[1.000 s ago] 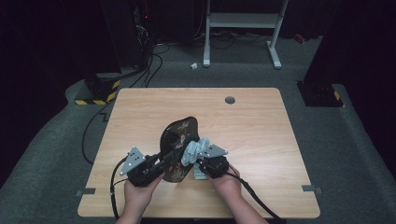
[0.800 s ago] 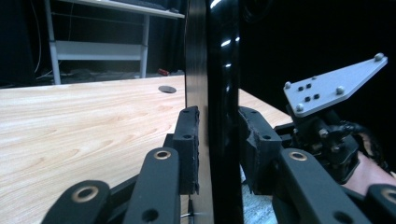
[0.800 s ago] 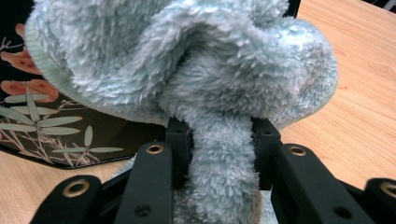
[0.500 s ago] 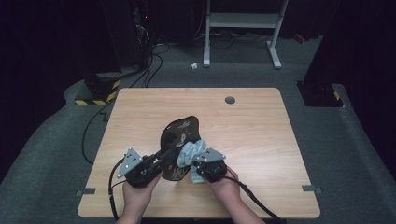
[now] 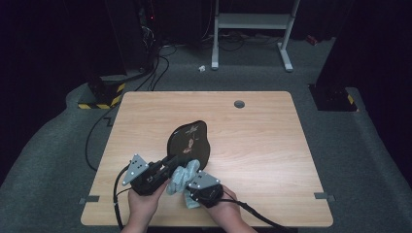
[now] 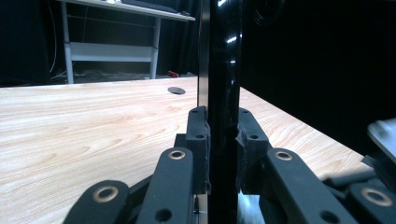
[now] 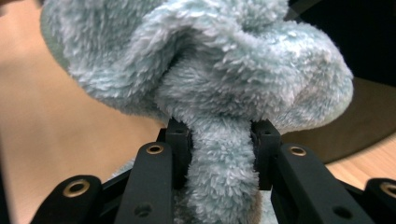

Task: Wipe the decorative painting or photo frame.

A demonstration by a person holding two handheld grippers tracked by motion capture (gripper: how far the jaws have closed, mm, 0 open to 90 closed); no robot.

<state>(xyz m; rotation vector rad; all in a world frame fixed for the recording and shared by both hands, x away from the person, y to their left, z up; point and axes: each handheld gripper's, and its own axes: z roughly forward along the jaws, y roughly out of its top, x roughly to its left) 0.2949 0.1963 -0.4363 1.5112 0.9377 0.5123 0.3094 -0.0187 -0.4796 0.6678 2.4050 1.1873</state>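
- Tongs, left: my left gripper is clamped on the near rim of the black plate, jaws having just tightened; plate stands on edge between its pads.
- Tongs, right: my right gripper is pinched on the fluffy blue cloth.
- Plate location: table, 6 o'clock of centre; cloth touching its 6 o'clock rim.
- Risk: glossy rim may slip if I wipe hard.
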